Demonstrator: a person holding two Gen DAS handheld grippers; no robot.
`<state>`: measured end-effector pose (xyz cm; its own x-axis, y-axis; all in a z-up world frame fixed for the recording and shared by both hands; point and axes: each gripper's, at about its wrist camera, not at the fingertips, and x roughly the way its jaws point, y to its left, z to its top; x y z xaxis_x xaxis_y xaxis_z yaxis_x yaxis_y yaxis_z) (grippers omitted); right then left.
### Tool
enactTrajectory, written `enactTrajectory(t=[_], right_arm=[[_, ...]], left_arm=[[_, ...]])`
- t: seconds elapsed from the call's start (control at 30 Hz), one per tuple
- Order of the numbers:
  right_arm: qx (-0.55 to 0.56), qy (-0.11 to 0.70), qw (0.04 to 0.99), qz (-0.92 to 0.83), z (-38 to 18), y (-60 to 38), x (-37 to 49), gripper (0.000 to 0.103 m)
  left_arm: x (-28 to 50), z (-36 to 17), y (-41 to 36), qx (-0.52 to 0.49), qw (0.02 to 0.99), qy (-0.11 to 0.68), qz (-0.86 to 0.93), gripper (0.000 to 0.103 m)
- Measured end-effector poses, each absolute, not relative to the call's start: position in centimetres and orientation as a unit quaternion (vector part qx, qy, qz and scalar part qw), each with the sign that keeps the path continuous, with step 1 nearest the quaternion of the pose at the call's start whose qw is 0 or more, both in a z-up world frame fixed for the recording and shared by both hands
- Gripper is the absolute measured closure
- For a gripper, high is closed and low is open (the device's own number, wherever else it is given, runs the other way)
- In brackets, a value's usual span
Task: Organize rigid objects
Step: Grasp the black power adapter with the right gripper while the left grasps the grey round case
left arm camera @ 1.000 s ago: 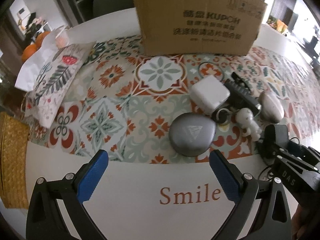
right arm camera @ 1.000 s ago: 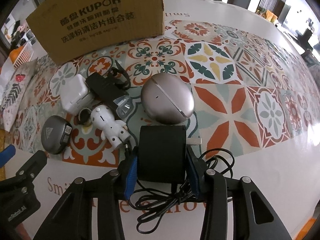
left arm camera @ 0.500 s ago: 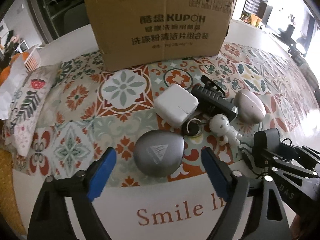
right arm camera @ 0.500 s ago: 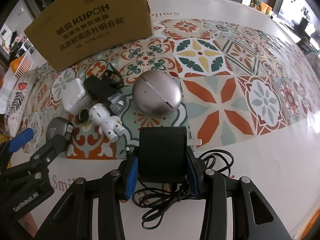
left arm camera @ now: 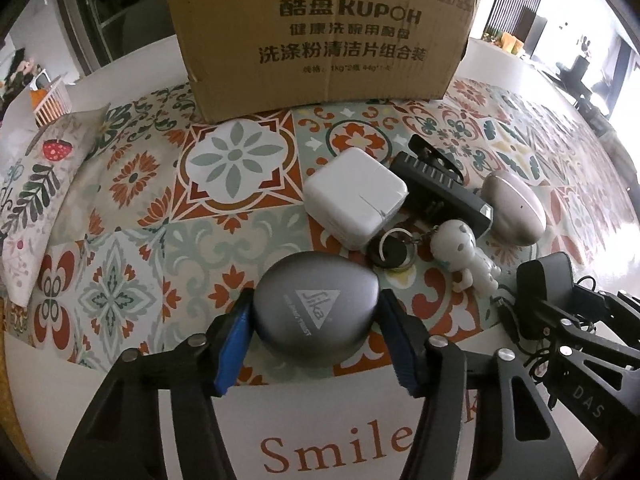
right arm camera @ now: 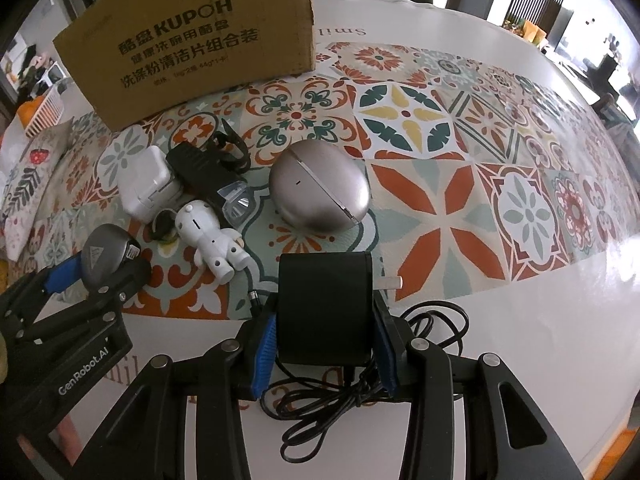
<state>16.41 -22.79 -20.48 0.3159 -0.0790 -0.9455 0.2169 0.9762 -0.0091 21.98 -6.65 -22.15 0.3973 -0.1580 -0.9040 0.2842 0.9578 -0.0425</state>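
Observation:
My left gripper [left arm camera: 316, 340] is shut on a grey round tape measure [left arm camera: 316, 314], which rests on the patterned mat; it also shows in the right wrist view [right arm camera: 105, 254]. My right gripper [right arm camera: 326, 344] is shut on a black power adapter [right arm camera: 325, 306] whose cord [right arm camera: 360, 392] trails under it. On the mat lie a white charger [left arm camera: 354, 196], a black bike light [left arm camera: 440, 188], a white figurine keychain [left arm camera: 460, 256] and a silver egg-shaped case [right arm camera: 318, 186]. A cardboard box [left arm camera: 320, 32] stands behind them.
A floral pillow [left arm camera: 36, 184] lies at the mat's left edge. A white basket with oranges [right arm camera: 40, 112] stands at the far left. The white table [left arm camera: 332, 440] shows its front edge with "Smile" lettering. Chairs and furniture stand beyond the table.
My left gripper moved forward and closed its jaws around the tape measure. My right gripper kept its hold on the adapter and barely moved.

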Motion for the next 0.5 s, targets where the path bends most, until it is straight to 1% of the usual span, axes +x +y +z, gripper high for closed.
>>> enactTrajectory(t=[0.23, 0.5], right_arm=[[0.051, 0.574, 0.812, -0.093, -20.4, -22.4, 16.4, 0.061], [0.056, 0.573, 0.813, -0.085, -19.8, -21.8, 14.7, 0.061]], left_arm=[[21.3, -22.1, -6.0, 0.053, 0.838, 0.525, -0.141, 0.046], [18.8, -21.6, -5.8, 0.040, 0.836, 0.527, -0.146, 0.046]])
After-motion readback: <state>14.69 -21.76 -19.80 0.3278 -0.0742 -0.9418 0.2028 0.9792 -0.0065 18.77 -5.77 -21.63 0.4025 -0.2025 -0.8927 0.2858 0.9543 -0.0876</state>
